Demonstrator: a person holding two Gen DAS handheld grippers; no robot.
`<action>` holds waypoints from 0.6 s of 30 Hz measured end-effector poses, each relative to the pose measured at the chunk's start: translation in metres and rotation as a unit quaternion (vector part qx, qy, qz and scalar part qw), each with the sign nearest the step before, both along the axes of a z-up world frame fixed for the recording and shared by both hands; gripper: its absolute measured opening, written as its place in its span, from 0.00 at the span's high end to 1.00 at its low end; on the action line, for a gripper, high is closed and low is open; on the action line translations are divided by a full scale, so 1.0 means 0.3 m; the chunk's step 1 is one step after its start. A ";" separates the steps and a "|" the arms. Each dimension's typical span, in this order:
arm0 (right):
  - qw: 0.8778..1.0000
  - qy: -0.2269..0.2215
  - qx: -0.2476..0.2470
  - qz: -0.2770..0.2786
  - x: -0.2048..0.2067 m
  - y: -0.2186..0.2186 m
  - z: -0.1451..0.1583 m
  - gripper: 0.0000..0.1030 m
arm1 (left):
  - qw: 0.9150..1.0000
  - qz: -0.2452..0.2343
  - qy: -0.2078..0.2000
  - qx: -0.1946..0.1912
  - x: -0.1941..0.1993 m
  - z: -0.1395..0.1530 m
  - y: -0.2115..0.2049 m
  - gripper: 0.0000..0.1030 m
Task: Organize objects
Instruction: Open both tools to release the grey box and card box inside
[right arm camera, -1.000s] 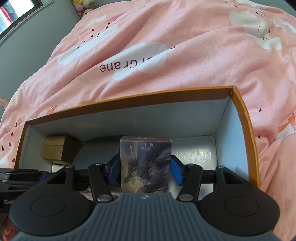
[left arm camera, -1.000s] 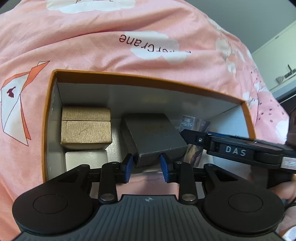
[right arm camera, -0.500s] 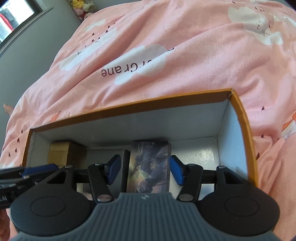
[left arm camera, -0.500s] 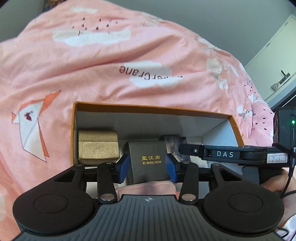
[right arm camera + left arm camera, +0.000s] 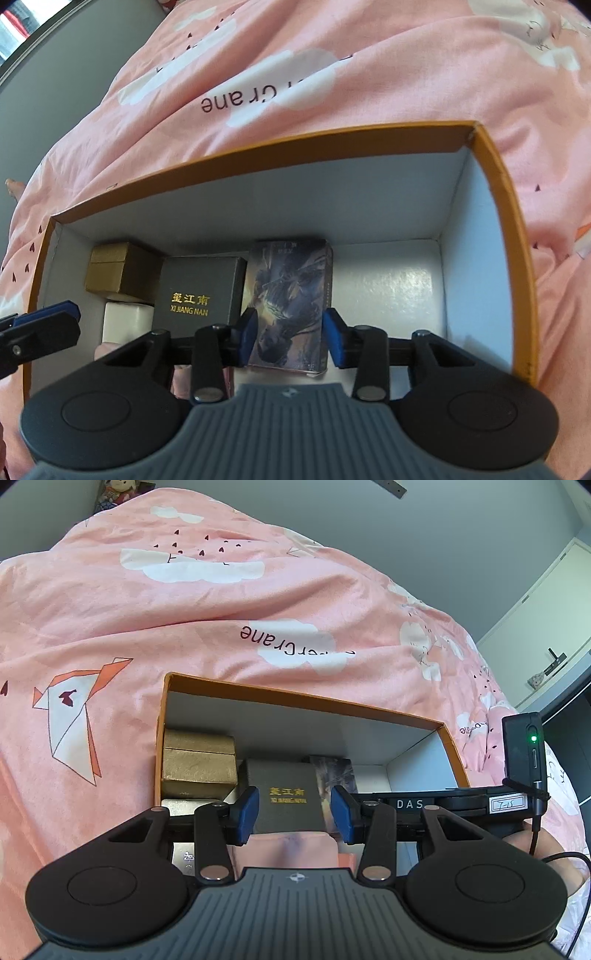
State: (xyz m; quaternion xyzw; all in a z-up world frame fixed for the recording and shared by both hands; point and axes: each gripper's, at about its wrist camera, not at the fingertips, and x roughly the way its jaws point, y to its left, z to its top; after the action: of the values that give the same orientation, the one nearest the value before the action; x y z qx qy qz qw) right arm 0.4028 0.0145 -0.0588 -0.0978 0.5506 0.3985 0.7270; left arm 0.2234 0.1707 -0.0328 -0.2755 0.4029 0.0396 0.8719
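Both tongs, left tongs and right tongs, are held spread, nothing pinched. The dark box and illustrated box, set in the orange box, are judged light, stiff cardboard, best gripped across their narrow sides.

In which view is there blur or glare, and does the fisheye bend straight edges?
Right wrist view: soft motion blur over everything, white glare on the bare box floor, and the orange rim bows strongly. Left wrist view: sharper, gold lettering on the dark box dim.
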 end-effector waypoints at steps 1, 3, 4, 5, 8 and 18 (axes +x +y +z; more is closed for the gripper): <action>1.000 0.000 0.002 0.004 -0.002 0.003 -0.002 0.65 | 1.000 0.000 0.000 0.002 -0.001 0.000 -0.001 0.51; 1.000 0.008 0.008 0.013 -0.006 0.009 -0.008 0.70 | 1.000 0.002 -0.001 0.005 -0.006 0.000 -0.005 0.51; 1.000 0.011 0.009 0.014 -0.008 0.013 -0.010 0.69 | 1.000 0.001 -0.002 0.007 -0.007 -0.001 -0.007 0.51; 1.000 0.004 0.010 0.017 -0.013 0.018 -0.009 0.69 | 1.000 0.001 -0.002 0.011 -0.007 -0.001 -0.010 0.51; 1.000 -0.011 0.011 0.025 -0.022 0.023 -0.009 0.69 | 1.000 -0.001 -0.001 0.024 -0.008 -0.001 -0.020 0.51; 0.996 -0.069 0.023 0.048 -0.103 -0.031 0.082 0.69 | 0.998 -0.013 -0.012 0.058 -0.050 0.009 -0.104 0.49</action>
State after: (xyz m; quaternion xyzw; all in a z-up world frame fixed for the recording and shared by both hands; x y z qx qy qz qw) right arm 0.3718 0.0052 -0.0342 -0.1349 0.4846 0.4379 0.7451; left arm 0.2085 0.1395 -0.0301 -0.2194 0.3924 0.0486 0.8919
